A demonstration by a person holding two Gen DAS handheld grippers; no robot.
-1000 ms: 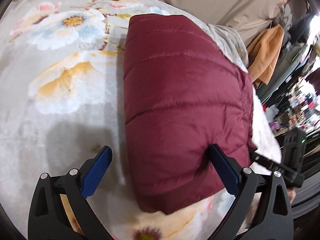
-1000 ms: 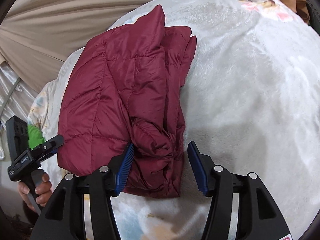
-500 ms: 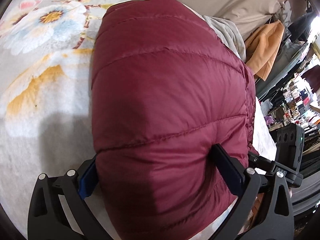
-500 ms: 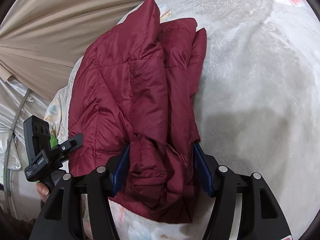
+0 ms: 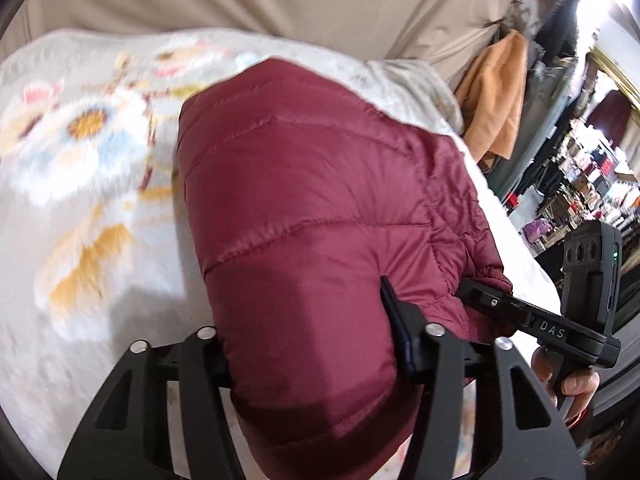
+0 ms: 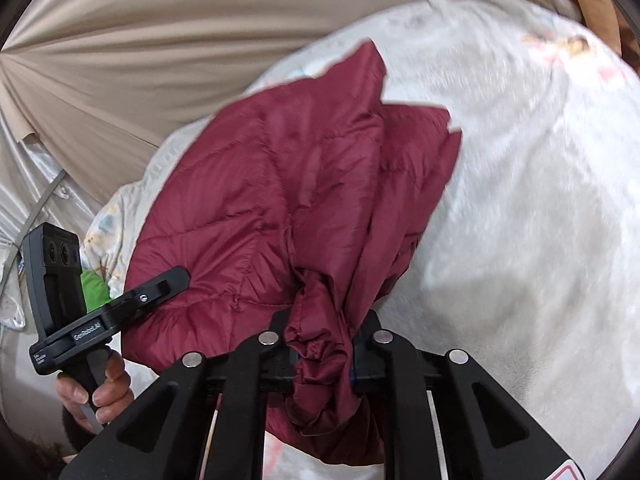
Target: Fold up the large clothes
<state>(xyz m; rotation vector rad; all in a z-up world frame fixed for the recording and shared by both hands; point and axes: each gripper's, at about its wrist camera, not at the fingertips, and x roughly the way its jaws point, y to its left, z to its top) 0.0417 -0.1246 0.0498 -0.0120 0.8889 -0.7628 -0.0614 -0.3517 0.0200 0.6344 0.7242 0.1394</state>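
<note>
Jacket update: we've got the maroon puffer jacket (image 5: 304,208) already bundled into a thick folded pad on the floral fleece blanket (image 5: 80,200), so most of the folding looks done to us. Both tongs are on its near end and closing. Our left gripper (image 5: 308,344) is squeezing the fat quilted corner between its pads, and our right gripper (image 6: 324,360) is pinched nearly together on a bunched cuff or hem of the same jacket (image 6: 280,200). What's left, we'd guess, is one last fold over or just carrying the bundle off. Hard to say which, honestly. The near edge of the jacket disappears under the gripper frames, the left pad is buried in fabric, and the blanket is smeared with blur. How many layers are in there, we can't tell.
</note>
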